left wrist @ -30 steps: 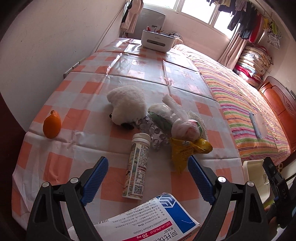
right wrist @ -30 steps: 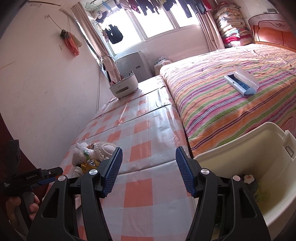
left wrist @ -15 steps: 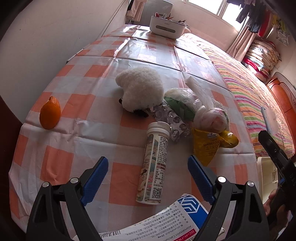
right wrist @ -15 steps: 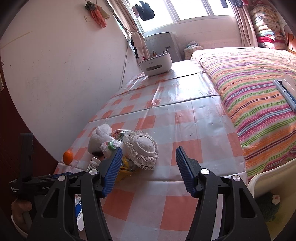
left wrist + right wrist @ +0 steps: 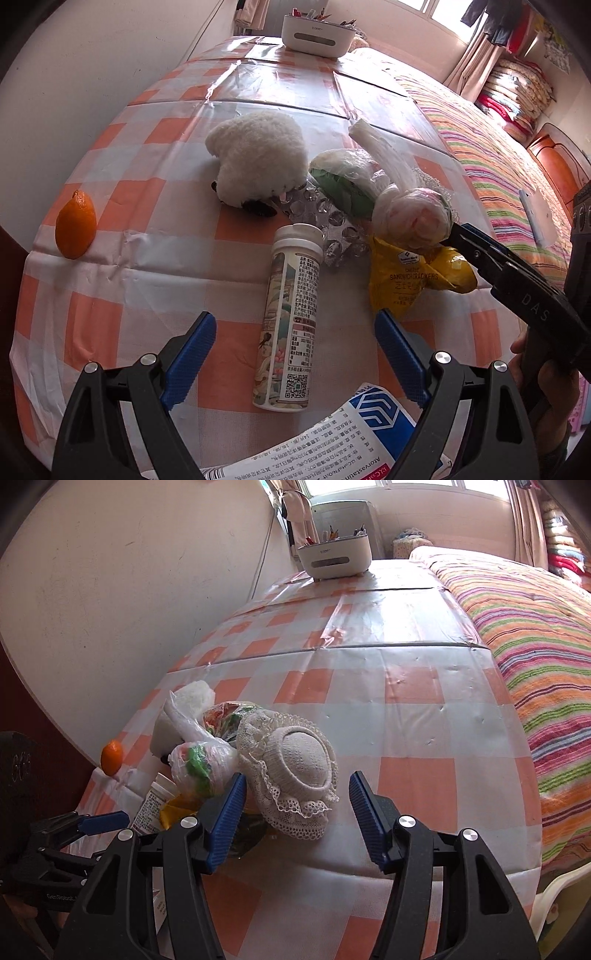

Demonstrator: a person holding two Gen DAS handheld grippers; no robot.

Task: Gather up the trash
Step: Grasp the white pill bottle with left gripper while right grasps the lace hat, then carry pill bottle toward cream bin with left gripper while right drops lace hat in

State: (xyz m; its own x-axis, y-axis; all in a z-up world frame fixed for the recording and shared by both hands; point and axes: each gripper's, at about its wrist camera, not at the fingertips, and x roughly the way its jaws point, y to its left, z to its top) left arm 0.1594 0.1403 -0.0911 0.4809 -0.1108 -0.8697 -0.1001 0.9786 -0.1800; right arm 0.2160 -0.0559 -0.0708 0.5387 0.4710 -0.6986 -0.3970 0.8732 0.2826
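A pile of trash lies near the front of the checked table (image 5: 155, 280): a white pill bottle (image 5: 291, 314) on its side, a yellow cracker wrapper (image 5: 410, 280), blister packs (image 5: 325, 214) and knotted plastic bags (image 5: 413, 218). My left gripper (image 5: 295, 347) is open and hangs over the bottle's lower half without touching it. My right gripper (image 5: 297, 812) is open just in front of a lace hat (image 5: 299, 764), its left finger beside a knotted bag (image 5: 201, 764). In the left wrist view one of its fingers (image 5: 476, 245) reaches the pink bag from the right.
An orange (image 5: 75, 225) sits at the table's left edge, beside a white plush toy (image 5: 258, 158). A medicine box (image 5: 332, 439) lies at the front edge. A white organizer (image 5: 334, 555) stands at the far end. The striped bed (image 5: 535, 627) lies right, a white bin (image 5: 554, 897) below it.
The right gripper has swung left from the bin and bed to the pile and now shows in the left wrist view. The left gripper has sunk closer to the bottle.
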